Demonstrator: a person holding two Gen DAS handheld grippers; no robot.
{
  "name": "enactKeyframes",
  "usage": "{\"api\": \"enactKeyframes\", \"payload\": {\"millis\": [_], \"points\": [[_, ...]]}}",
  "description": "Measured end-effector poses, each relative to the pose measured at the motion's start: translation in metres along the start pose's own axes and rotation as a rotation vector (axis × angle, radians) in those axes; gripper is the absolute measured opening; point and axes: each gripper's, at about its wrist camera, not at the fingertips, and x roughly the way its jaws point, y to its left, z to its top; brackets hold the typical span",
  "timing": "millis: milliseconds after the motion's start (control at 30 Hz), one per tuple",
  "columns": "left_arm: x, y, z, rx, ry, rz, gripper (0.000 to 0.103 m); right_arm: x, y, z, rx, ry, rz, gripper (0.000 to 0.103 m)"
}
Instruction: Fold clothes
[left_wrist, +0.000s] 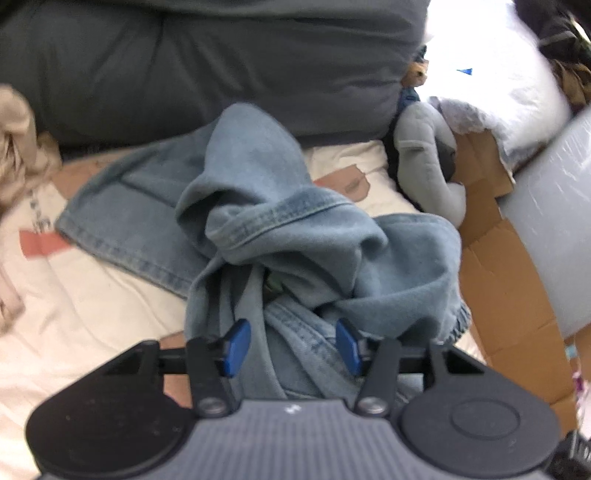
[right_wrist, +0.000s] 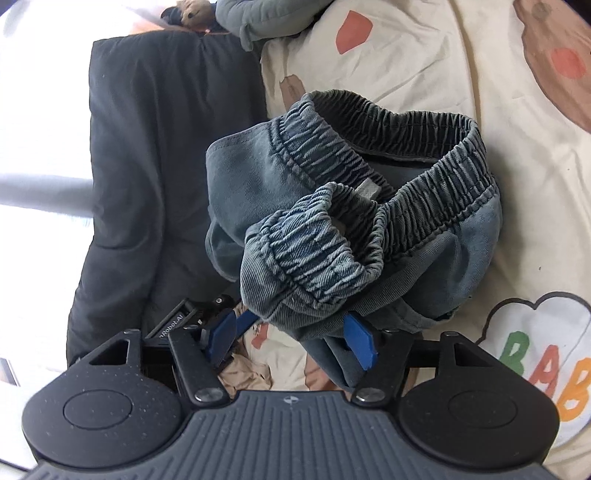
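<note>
Denim trousers (left_wrist: 280, 229) bunched, not folded flat, on the printed quilt (left_wrist: 92, 302): legs ahead of the left gripper (left_wrist: 293, 345), elastic waistband (right_wrist: 388, 177) gaping ahead of the right gripper (right_wrist: 291, 338). Both jaws parted, cloth between them, no pinch evident. Flattening and folding remain.

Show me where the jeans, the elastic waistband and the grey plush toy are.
jeans (left_wrist: 258, 177), left wrist view, on the raised leg fabric.
elastic waistband (right_wrist: 436, 177), right wrist view, on its gathered far side.
grey plush toy (left_wrist: 424, 147), left wrist view, on its body.
</note>
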Motion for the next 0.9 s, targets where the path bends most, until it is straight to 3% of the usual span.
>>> {"api": "enactKeyframes", "payload": {"millis": [267, 400, 533, 800, 900], "points": [[0.019, 0.004, 0.002, -0.099, 0.049, -0.050, 0.054, 0.011, -0.005, 0.002, 0.081, -0.054, 0.007, 0.066], [0.021, 0.006, 0.002, -0.134, 0.055, -0.059, 0.054, 0.012, -0.011, 0.005, 0.121, -0.089, 0.002, 0.038], [0.019, 0.004, 0.001, -0.119, 0.060, -0.063, 0.054, 0.008, -0.015, 0.008, 0.118, -0.103, -0.001, 0.030], [0.006, 0.000, 0.004, -0.051, 0.030, -0.014, 0.054, -0.013, -0.015, 0.006, 0.066, -0.095, -0.040, 0.027], [0.004, 0.001, 0.007, -0.002, 0.014, 0.036, 0.062, -0.029, -0.021, 0.004, 0.053, -0.101, -0.058, 0.026]]}}
